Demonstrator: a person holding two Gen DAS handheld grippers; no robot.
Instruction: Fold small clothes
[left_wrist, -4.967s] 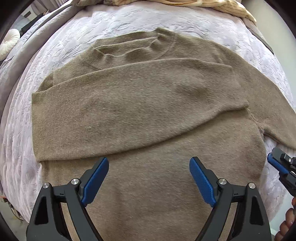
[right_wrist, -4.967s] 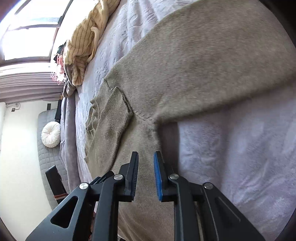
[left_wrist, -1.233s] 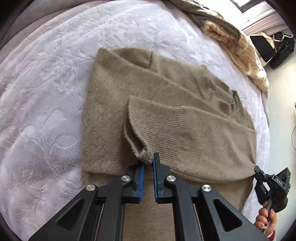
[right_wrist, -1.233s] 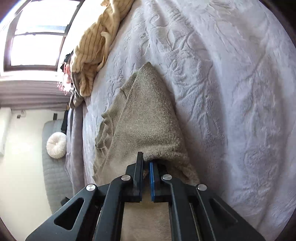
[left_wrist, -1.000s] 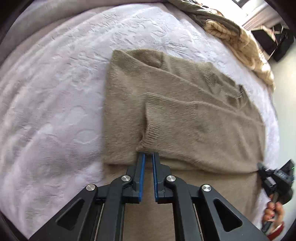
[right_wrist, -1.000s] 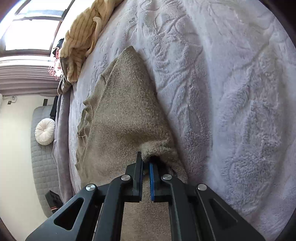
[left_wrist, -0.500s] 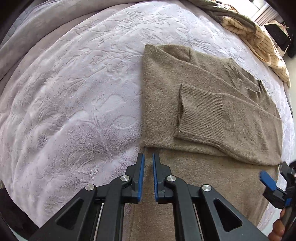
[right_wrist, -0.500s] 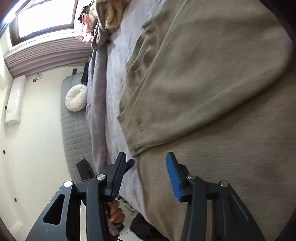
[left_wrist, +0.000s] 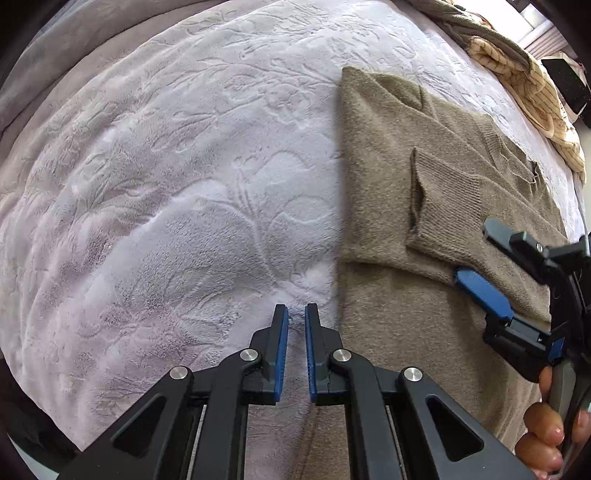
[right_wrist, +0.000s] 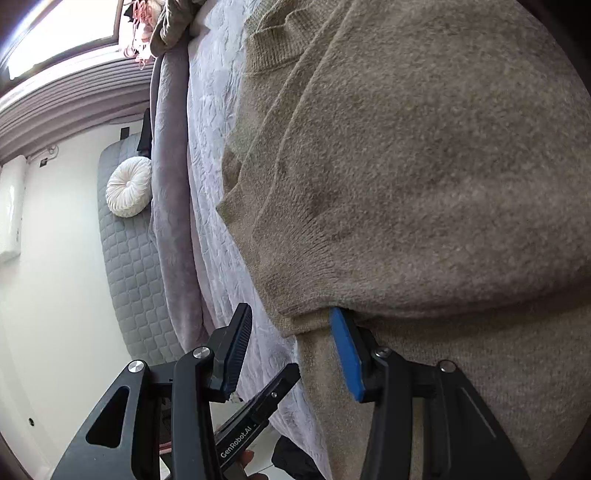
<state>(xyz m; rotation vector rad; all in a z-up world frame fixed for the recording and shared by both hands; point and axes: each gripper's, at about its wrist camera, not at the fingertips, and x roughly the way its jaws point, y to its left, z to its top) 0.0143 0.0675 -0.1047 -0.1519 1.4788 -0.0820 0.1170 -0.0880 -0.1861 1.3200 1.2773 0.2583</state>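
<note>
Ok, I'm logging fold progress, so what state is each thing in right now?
Sweater: lying flat on the bedspread, both sleeves folded across the body, hem end not yet folded up.
Left gripper: shut, empty, over the bedspread beside the sweater.
Right gripper: open, nothing pinched, over the sweater's edge.
Striped garment: crumpled at the bed's far edge.

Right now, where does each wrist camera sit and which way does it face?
Left wrist: on the left gripper, looking down on the blanket; the right gripper and hand show.
Right wrist: on the right gripper, angled along the bed over the sweater.
Shared: sweater, its folded sleeve, blanket.
</note>
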